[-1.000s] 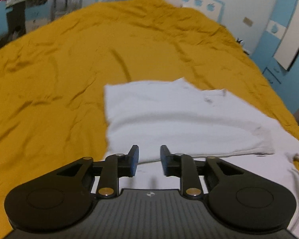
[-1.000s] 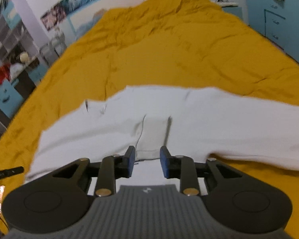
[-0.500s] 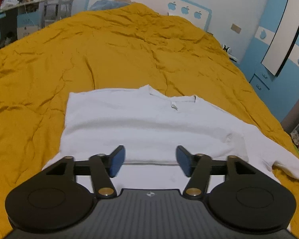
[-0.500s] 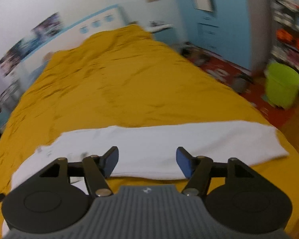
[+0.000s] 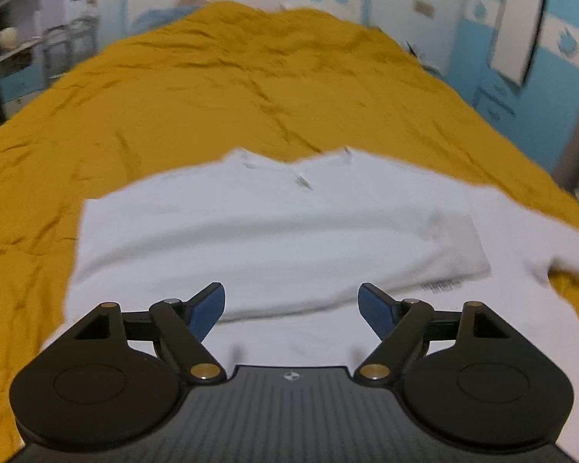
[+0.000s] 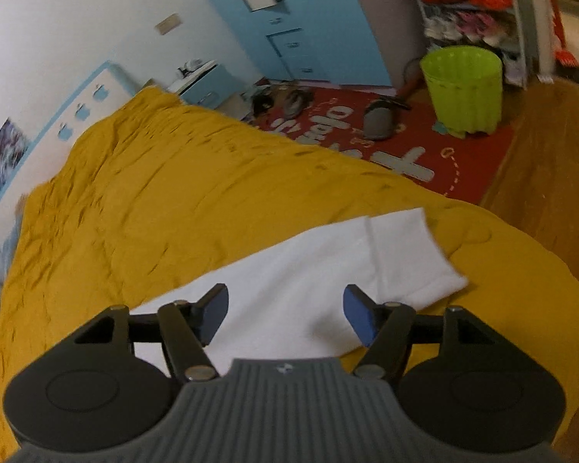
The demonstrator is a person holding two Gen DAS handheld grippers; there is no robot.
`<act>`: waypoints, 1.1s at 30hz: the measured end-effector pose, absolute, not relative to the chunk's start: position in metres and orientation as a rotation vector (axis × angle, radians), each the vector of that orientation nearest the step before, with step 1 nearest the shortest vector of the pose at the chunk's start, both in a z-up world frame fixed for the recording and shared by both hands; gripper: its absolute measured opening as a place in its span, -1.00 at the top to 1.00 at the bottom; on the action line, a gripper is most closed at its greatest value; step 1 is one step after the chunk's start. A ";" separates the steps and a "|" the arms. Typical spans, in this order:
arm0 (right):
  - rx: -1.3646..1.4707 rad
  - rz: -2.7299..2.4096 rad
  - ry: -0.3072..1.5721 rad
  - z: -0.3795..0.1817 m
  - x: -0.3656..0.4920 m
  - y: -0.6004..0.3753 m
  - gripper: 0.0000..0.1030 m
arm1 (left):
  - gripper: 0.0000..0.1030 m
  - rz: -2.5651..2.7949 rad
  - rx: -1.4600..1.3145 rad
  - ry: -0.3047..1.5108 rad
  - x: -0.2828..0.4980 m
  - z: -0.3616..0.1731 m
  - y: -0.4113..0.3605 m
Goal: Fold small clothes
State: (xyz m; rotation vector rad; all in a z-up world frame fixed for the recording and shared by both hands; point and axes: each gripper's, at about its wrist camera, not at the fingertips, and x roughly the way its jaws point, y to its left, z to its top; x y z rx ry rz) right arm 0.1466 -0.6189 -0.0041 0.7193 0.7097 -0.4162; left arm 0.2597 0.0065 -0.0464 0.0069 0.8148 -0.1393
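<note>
Across the yellow bedspread [image 5: 197, 88] I've got the white shirt [image 5: 274, 227] lying flat, collar at 12 o'clock from my left gripper [image 5: 292, 308]. One sleeve is already folded in across the chest, its cuff ending around 3 o'clock in the left wrist view. My left gripper's jaws are opening right now, nothing between them, and they're hanging over the shirt's lower part without touching it as far as I can tell.

Over on the other side, my right gripper [image 6: 285, 318] has its jaws spread wide too, empty, above the other sleeve [image 6: 328, 281]. That sleeve stretches out toward 2 o'clock, with its cuff [image 6: 413, 254] lying near the bed's edge. The view's tilted a fair bit.

Beyond the bed at 1 o'clock in the right wrist view sit a red rug [image 6: 463, 154] and a lime green bin [image 6: 463, 88], well apart from the shirt. Both views are a bit blurry, so small details on the fabric are lost.
</note>
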 end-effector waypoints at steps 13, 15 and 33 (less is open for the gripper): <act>0.805 -0.519 0.744 -0.050 0.143 -0.707 -0.18 | -0.53 -0.116 -0.102 0.861 0.269 -0.057 0.009; 0.819 -0.513 0.771 -0.062 0.146 -0.712 -0.18 | -0.53 -0.110 -0.102 0.860 0.268 -0.056 0.012; 0.655 -0.271 0.599 0.083 0.184 -0.609 1.00 | 0.02 -0.031 -0.154 0.797 0.239 -0.037 0.068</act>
